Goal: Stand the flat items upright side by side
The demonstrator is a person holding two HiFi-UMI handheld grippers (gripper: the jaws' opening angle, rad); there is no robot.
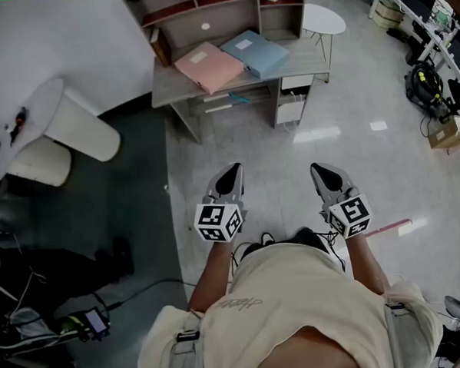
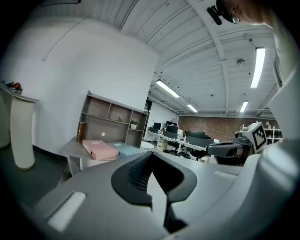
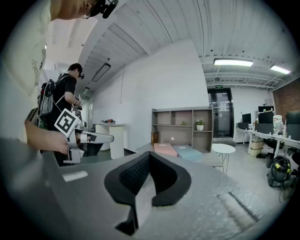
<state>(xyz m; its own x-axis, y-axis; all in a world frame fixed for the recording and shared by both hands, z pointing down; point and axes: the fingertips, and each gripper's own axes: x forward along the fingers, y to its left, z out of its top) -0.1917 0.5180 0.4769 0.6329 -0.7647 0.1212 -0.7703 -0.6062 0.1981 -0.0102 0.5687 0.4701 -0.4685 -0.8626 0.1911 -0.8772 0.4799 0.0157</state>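
Note:
A pink flat file box (image 1: 208, 67) and a blue one (image 1: 255, 52) lie flat side by side on a grey desk (image 1: 171, 86) at the far end of the floor. Both show small and distant in the left gripper view, pink (image 2: 99, 149) and blue (image 2: 125, 149), and in the right gripper view, pink (image 3: 164, 149) and blue (image 3: 190, 152). My left gripper (image 1: 231, 172) and right gripper (image 1: 319, 169) are held in front of my body, well short of the desk. Each has its jaws shut with nothing between them.
A shelf unit with a brown book (image 1: 160, 46) stands on the desk. A white round side table (image 1: 323, 18) is to its right, a white cylindrical stand (image 1: 73, 122) to its left. Cables and gear (image 1: 428, 84) and a cardboard box (image 1: 452, 133) lie at far right. Another person (image 3: 61, 93) stands nearby.

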